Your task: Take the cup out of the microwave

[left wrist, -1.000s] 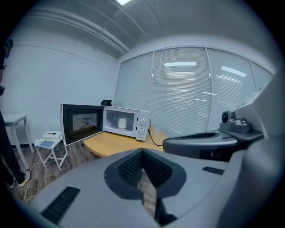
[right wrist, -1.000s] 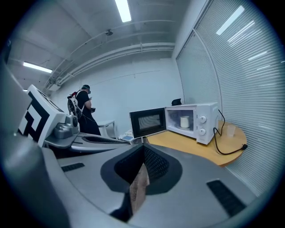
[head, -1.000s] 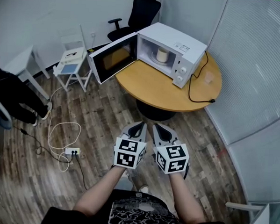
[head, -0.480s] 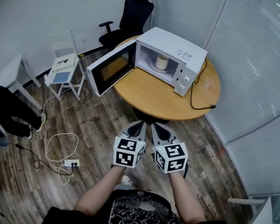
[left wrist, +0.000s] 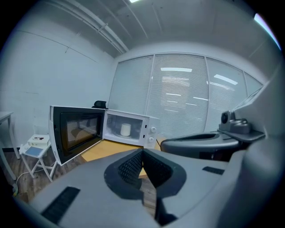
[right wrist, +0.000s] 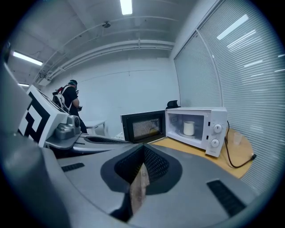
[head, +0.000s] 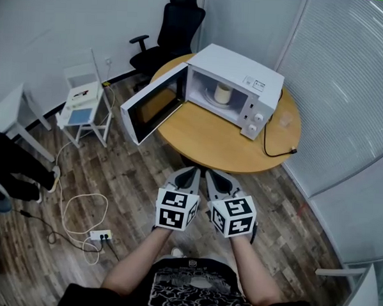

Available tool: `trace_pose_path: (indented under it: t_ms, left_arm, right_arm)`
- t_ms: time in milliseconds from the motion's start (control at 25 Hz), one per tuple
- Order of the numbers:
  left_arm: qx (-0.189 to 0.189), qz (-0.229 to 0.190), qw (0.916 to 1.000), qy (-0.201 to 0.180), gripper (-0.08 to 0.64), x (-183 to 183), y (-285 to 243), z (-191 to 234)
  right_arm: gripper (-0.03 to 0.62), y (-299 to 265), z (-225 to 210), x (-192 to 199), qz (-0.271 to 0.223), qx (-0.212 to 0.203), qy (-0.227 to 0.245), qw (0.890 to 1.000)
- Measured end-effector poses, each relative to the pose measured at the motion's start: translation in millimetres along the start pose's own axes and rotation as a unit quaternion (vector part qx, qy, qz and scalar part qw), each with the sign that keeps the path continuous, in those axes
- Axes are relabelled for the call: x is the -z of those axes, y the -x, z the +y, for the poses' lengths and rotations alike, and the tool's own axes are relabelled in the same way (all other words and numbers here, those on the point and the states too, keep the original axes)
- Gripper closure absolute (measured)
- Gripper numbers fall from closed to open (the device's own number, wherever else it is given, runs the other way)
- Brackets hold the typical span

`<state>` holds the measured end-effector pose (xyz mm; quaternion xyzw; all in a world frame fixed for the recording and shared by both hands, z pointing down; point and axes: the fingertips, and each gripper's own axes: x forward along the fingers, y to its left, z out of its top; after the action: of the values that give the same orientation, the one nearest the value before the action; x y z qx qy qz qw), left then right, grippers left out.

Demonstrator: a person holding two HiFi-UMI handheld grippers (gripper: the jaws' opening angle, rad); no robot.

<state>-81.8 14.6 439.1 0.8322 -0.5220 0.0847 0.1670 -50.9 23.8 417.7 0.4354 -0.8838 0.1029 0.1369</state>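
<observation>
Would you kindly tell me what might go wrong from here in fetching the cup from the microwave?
The open door juts out beyond the table edge, so the left gripper might knock it on the way in. Both it and the right gripper have their fingers shut; unless one opens first, it would likely nudge the cup over inside the microwave.

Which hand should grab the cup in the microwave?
Probably the right. The right gripper lines up better with the cup inside the microwave; the open door sticks out on the left gripper's side. Both are shut.
</observation>
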Motion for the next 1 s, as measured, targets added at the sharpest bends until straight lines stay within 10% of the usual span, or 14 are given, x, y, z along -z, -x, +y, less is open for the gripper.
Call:
trace_pose_path:
  t_ms: [1000]
  left_arm:
    - [-0.029,0.022,0.9991,-0.021,0.551,-29,-139,15]
  right_arm:
    - [0.577,-85,-122,-18,-0.014,-0.032,-0.026,0.999]
